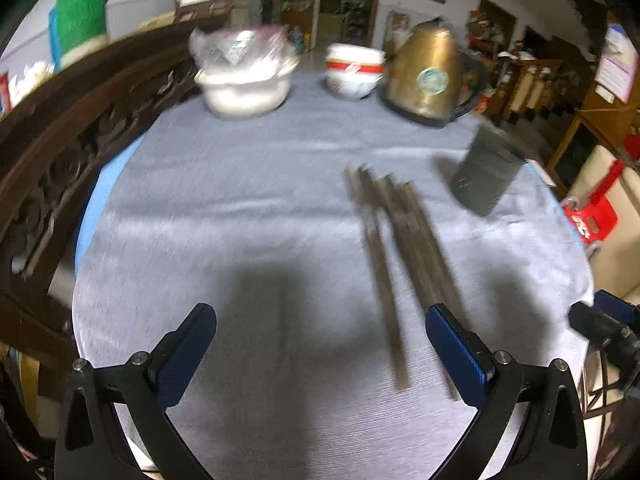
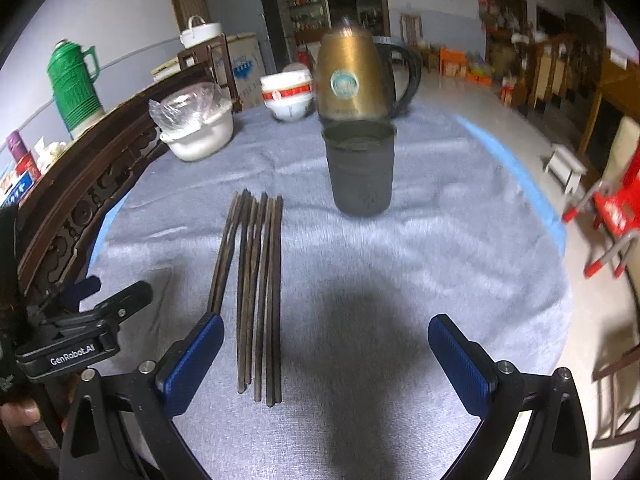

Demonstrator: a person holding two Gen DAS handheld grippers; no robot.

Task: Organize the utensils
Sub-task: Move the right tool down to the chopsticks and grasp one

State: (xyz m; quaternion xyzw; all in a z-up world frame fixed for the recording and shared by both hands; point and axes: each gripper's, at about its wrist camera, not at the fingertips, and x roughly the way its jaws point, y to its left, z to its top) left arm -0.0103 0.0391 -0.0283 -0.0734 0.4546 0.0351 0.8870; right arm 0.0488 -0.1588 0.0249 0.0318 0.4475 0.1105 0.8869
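Right tool (image 2: 326, 356) gaping above chopsticks (image 2: 260, 292) beside dark cup (image 2: 360, 172).

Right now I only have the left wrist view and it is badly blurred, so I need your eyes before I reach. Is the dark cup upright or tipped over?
Observer: The right wrist view shows the dark cup standing upright, its open mouth facing up, beyond the far ends of the chopsticks.
Operator: Is there anything inside it?
Observer: I see no chopstick sticking out of it; all of them lie flat on the grey cloth.
Operator: Where is the right gripper?
Observer: The right gripper is open, and the near ends of the chopsticks lie just inside its left finger.
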